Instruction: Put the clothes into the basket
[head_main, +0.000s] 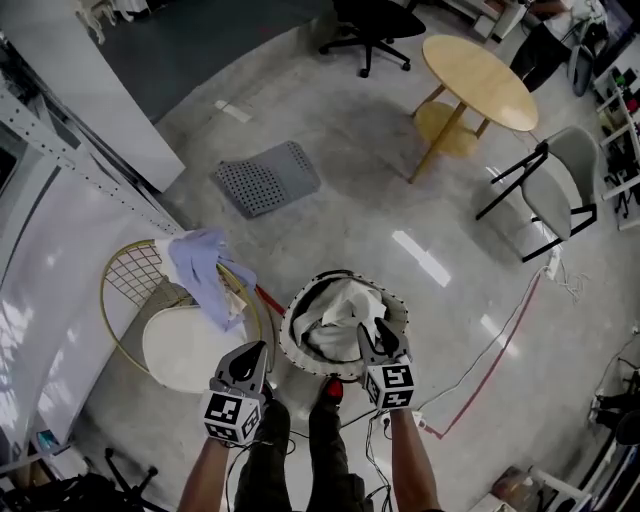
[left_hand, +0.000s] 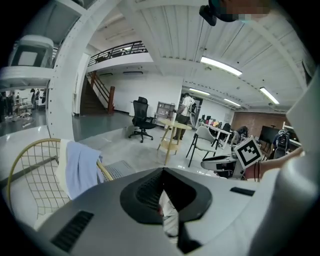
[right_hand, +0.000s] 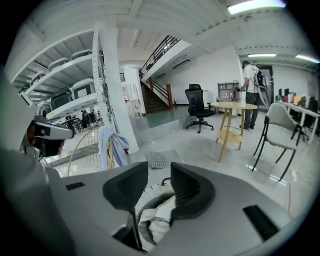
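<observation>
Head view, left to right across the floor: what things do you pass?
Wire chair → grey mat → basket → round table → grey chair.

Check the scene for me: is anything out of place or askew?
One blue garment hangs over the back of the wire chair instead of lying in the basket. A grey perforated mat lies askew on the floor beyond the chair. Nothing looks spilled.
</observation>
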